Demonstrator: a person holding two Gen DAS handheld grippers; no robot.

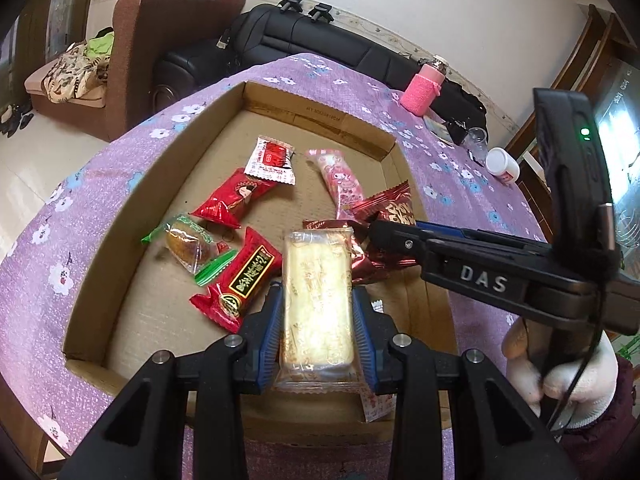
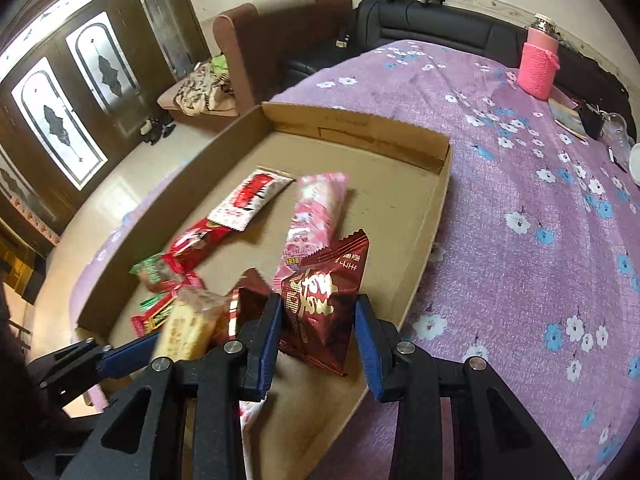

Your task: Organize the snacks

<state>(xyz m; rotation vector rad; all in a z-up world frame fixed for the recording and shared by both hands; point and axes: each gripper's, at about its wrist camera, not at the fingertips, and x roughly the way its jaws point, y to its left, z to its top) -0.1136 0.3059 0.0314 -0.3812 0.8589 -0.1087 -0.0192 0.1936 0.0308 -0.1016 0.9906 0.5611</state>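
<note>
While both grippers sit over the shallow cardboard tray (image 1: 132, 204) on the purple floral tablecloth (image 1: 472, 184), each one is clamped on a snack. Left gripper (image 1: 318, 326): blue pads pressed against the long sides of a clear-wrapped pale yellow cake bar (image 1: 318, 300), bar pointing away from the camera, over the near part of the tray. Right gripper (image 2: 318, 334): pads pinching a dark red foil packet (image 2: 324, 300) with gold lettering, held upright over the tray's near right side; a white-gloved hand (image 1: 560, 376) holds that gripper's handle in the left wrist view. Loose on the tray floor: white-and-red sachet (image 1: 270, 160), long pink stick pack (image 1: 340, 184), red packet with a cartoon figure (image 1: 232, 198), green-edged clear wrapper with a brown pastry (image 1: 188, 244), red packet with a black-and-gold label (image 1: 240, 280), plus another dark red foil packet (image 1: 360, 254) just behind the cake bar. The right wrist view is motion-blurred at lower left. Off the tray, well apart at the far right of the table: bottle in a pink knitted sleeve (image 2: 538, 68), small white cup (image 1: 502, 164).
</note>
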